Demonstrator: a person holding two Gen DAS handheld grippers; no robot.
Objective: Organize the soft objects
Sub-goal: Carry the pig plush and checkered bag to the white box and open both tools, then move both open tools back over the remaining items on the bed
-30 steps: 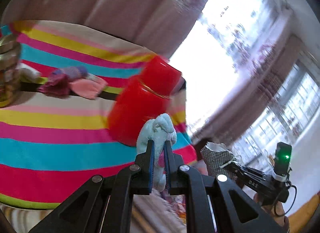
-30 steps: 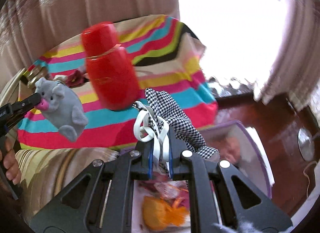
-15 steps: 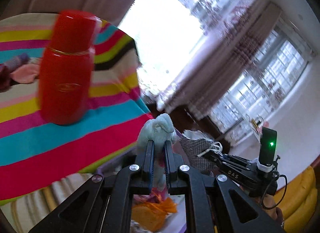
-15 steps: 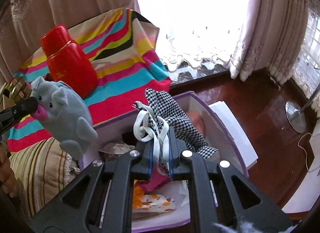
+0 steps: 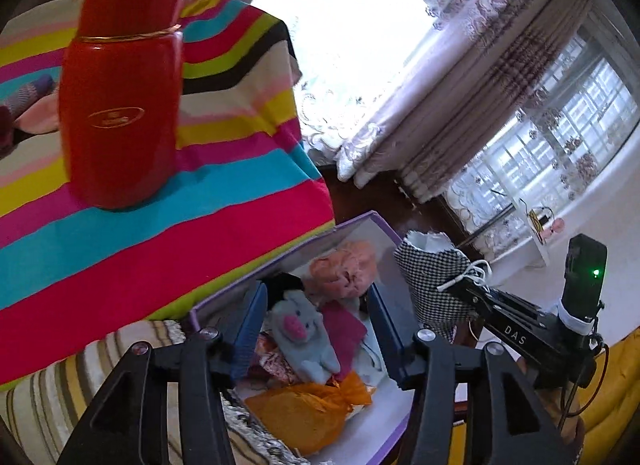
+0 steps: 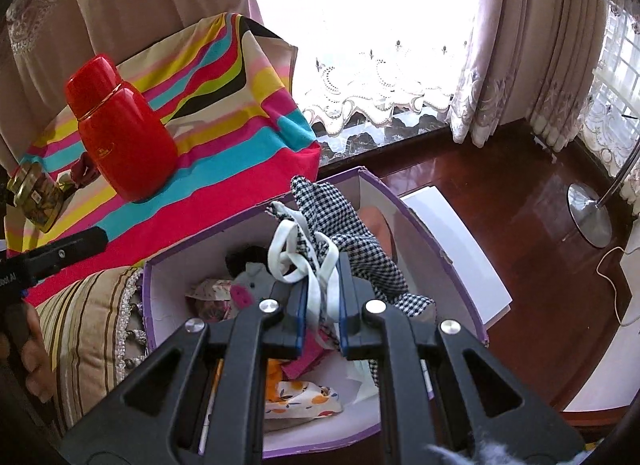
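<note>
Left gripper (image 5: 316, 329) pitched downward, jaws just parted wide – nothing between pads. Right gripper (image 6: 322, 305) angled down too, jaws nearly closed, pinching white strap (image 6: 316, 261) of houndstooth pouch (image 6: 352, 241).

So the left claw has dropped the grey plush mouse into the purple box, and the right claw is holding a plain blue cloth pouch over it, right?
Not quite. The right gripper holds a black-and-white checked cloth pouch by its white cord, not a plain blue one; the right wrist view shows it. The rest stands: the left gripper has just been opening, and the grey plush mouse lies loose in the purple box.
</note>
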